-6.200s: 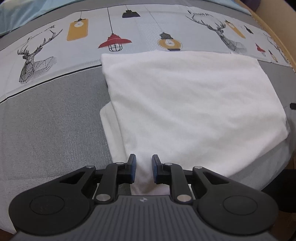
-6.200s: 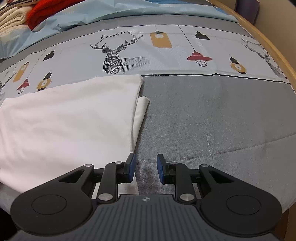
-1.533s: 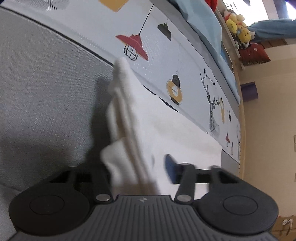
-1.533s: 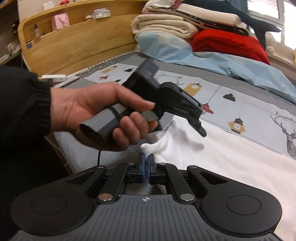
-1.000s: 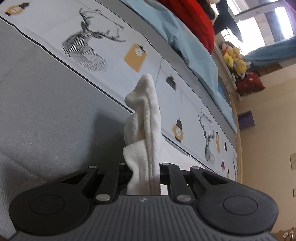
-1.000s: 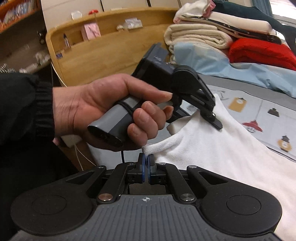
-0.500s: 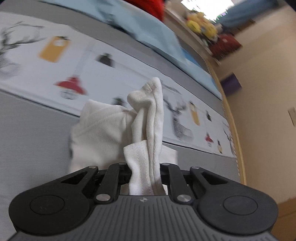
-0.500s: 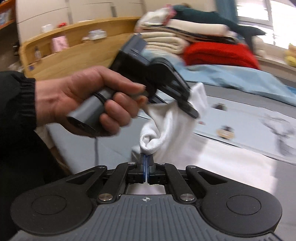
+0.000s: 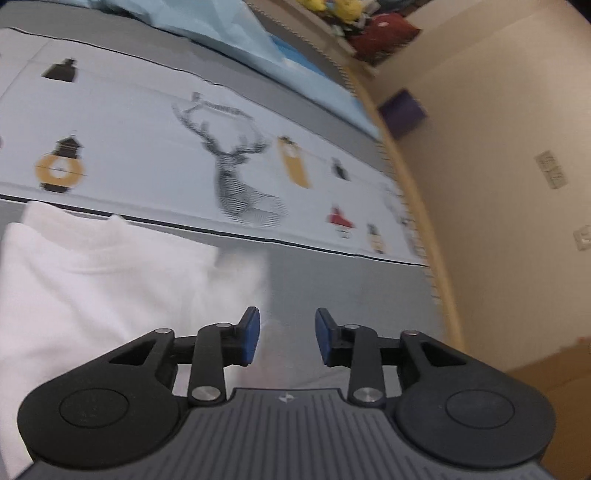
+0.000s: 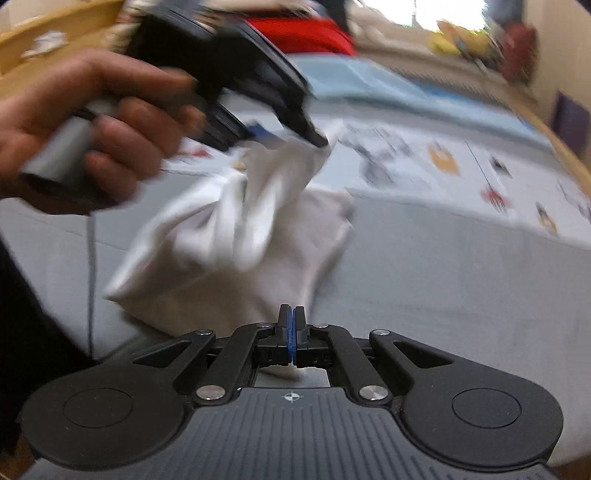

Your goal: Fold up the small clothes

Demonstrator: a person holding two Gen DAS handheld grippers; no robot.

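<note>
A white garment (image 9: 92, 280) lies folded on the grey part of the bedspread, left of my left gripper (image 9: 284, 338), which is open and empty just above it. In the right wrist view the garment (image 10: 236, 236) is blurred, its upper fold dropping from the left gripper (image 10: 284, 133) held in a hand. My right gripper (image 10: 291, 332) is shut on the garment's near edge, low over the bed.
The bedspread (image 9: 240, 155) has deer and lantern prints beyond the grey band. The wooden bed rim (image 9: 417, 206) and a beige wall (image 9: 498, 147) run along the right. Folded blankets, one red (image 10: 299, 33), are piled at the back.
My left gripper has opened and let go of the garment's edge, which has fallen onto the lower layer. Both grippers have swung right across the bed; the right stays shut.
</note>
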